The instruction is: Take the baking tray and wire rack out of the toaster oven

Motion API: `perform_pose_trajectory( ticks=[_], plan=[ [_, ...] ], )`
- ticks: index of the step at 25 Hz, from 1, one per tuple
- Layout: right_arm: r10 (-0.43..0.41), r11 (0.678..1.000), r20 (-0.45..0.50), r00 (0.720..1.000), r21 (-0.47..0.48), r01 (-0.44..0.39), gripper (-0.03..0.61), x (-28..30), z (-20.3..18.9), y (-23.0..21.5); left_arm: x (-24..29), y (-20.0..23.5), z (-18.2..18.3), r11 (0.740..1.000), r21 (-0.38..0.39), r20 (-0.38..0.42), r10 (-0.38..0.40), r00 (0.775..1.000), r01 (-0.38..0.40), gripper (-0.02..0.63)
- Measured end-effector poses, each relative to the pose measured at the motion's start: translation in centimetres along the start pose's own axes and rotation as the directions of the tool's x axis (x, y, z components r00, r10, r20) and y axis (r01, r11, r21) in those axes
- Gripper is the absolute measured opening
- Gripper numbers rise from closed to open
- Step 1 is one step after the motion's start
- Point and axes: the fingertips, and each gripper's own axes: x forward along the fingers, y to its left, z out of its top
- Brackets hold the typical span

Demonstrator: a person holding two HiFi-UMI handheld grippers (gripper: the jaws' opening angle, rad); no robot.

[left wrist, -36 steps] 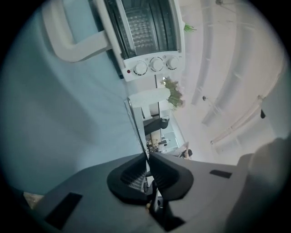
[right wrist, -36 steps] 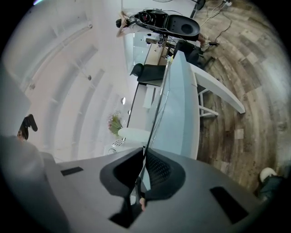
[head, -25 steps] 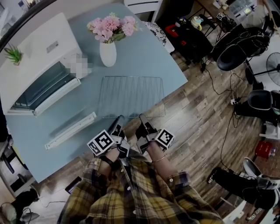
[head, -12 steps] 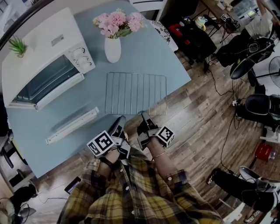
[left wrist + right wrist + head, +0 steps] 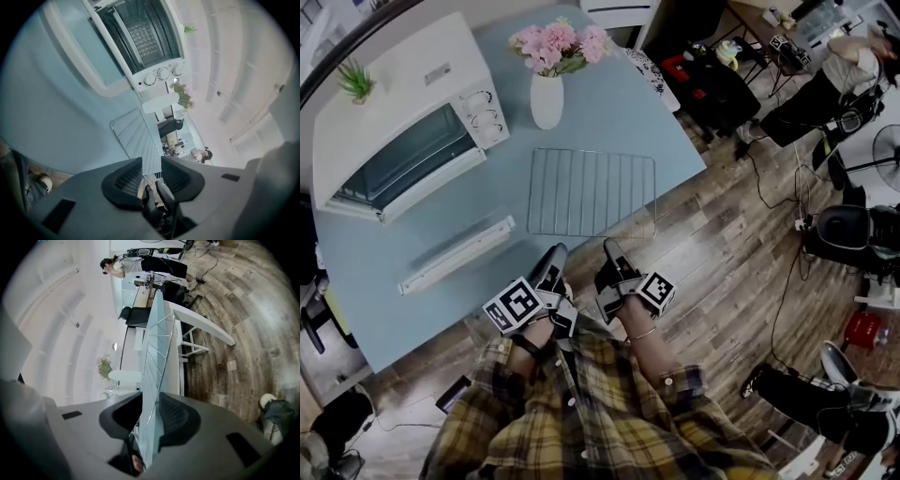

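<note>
The wire rack lies flat on the blue table, right of the white toaster oven. The oven door hangs open towards me. The left gripper view looks into the dark oven cavity, and I cannot make out a baking tray there. My left gripper stands open just short of the rack's near edge. My right gripper is at the same edge. Its jaws are opening, and the rack's rim wire runs between them untouched.
A white vase of pink flowers stands behind the rack. A small plant sits on the oven. The table's near edge runs under my grippers. Right of the table are wood floor, chairs, cables and a person.
The head view has swung, so the oven and rack show a little further right. The rack has stayed put. My left gripper has drawn slightly back from its near edge.
</note>
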Motion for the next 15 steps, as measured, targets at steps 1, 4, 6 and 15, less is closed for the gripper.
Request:
perform_pose_trajectory(
  ticks=[1,4,6,15],
  plan=[
    [0.003,1.0,-0.007,1.0,-0.008,-0.003,0.092,-0.3,-0.3,0.3,-0.3,-0.3,0.2,1.0,0.006,0.009,-0.008,1.0,0.008,0.115],
    [0.032,0.998,-0.031,0.999,-0.045,-0.033,0.092,-1.1,-1.3,2.0,-1.4,-1.2,0.9,0.999,0.03,0.039,-0.031,0.999,0.03,0.115],
    [0.067,0.994,-0.053,0.996,-0.082,-0.072,0.092,-1.5,-2.1,3.9,-2.4,-1.9,1.7,0.998,0.039,0.063,-0.055,0.996,0.053,0.115],
    [0.238,0.929,-0.179,0.955,-0.246,-0.277,0.092,2.0,-6.8,15.0,-8.1,-5.4,9.5,0.988,0.076,0.259,-0.153,0.954,0.137,0.115]
  ],
)
